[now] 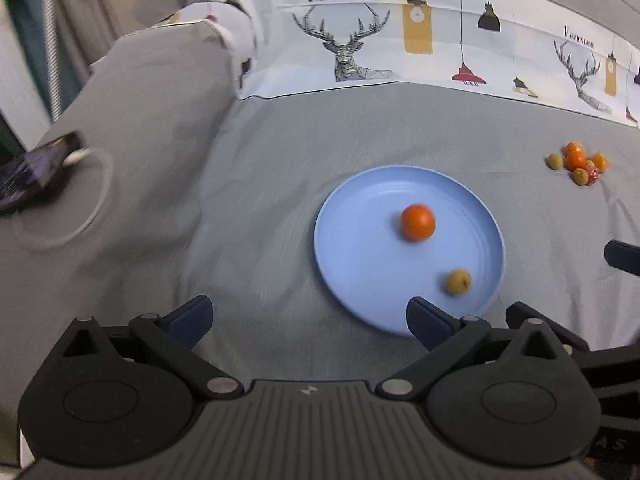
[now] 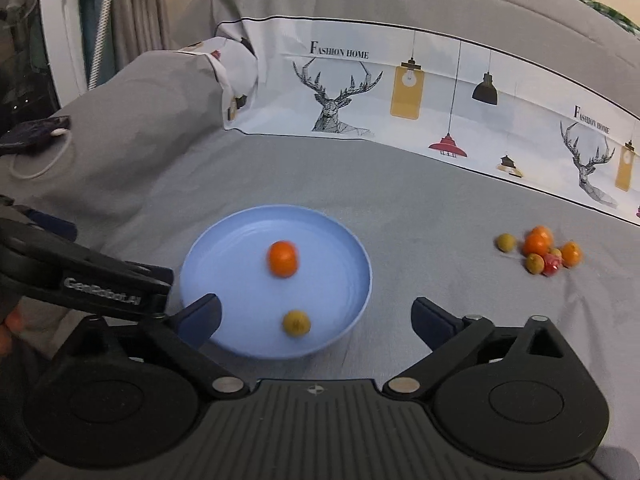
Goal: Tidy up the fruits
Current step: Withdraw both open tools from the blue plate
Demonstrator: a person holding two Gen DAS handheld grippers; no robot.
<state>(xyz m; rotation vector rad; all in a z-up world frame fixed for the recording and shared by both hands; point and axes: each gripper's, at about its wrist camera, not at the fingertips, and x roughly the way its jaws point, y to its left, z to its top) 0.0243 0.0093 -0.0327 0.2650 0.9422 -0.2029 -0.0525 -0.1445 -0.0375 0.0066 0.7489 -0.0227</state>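
Two fruits down, a heap to go: both of my hand-held grippers hang empty above the grey-covered bed (image 2: pixel 420 208), jaws spread wide with nothing between them. The left hand-held gripper (image 1: pixel 308 322) points down at the bedding just left of the blue plate (image 1: pixel 340 248), its right fingertip over the plate's near rim. The right hand-held gripper (image 2: pixel 316 320) tilts down over the plate's near edge.

On the plate lie an orange fruit (image 2: pixel 283 259) near the middle and a yellow-green fruit (image 2: pixel 296 323) close to the near rim, apart from each other. The remaining fruit pile (image 2: pixel 540 251), orange, yellow-green and one red piece bunched together, sits well to the right of the plate on the bedding.

I judge a drop-off just finished and the next pick-up not yet begun. The next move calls for swinging a gripper right to the pile and closing on a single piece without scattering its neighbours, which look round and ready to roll.
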